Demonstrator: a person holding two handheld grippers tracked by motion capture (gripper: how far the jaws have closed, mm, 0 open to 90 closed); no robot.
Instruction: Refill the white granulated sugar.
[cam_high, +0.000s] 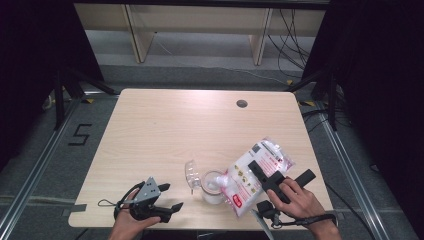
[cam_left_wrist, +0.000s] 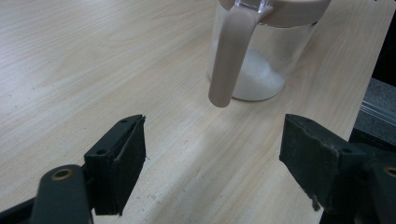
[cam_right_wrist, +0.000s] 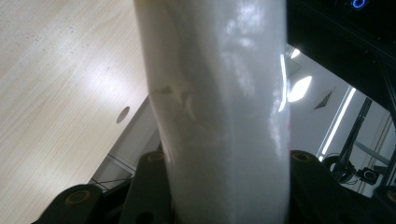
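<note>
A clear jar (cam_high: 213, 189) with white powder in its bottom stands near the table's front edge, its clear lid (cam_high: 191, 174) flipped open to the left. A white bag with red print (cam_high: 250, 172) is tilted, its lower end at the jar's mouth. My right gripper (cam_high: 274, 176) is shut on the bag's upper part. In the right gripper view the bag (cam_right_wrist: 224, 116) stands between both jaws of that gripper (cam_right_wrist: 229, 186). My left gripper (cam_high: 167, 200) rests open on the table left of the jar. In its own view the jar (cam_left_wrist: 261, 60) has a beige handle (cam_left_wrist: 231, 60) ahead of the open left gripper (cam_left_wrist: 212, 158).
The light wooden table (cam_high: 165, 130) has a round cable hole (cam_high: 242, 103) at the back right. Black curtains and tripod legs flank the table. A wooden bench stands behind it, with cables on the floor.
</note>
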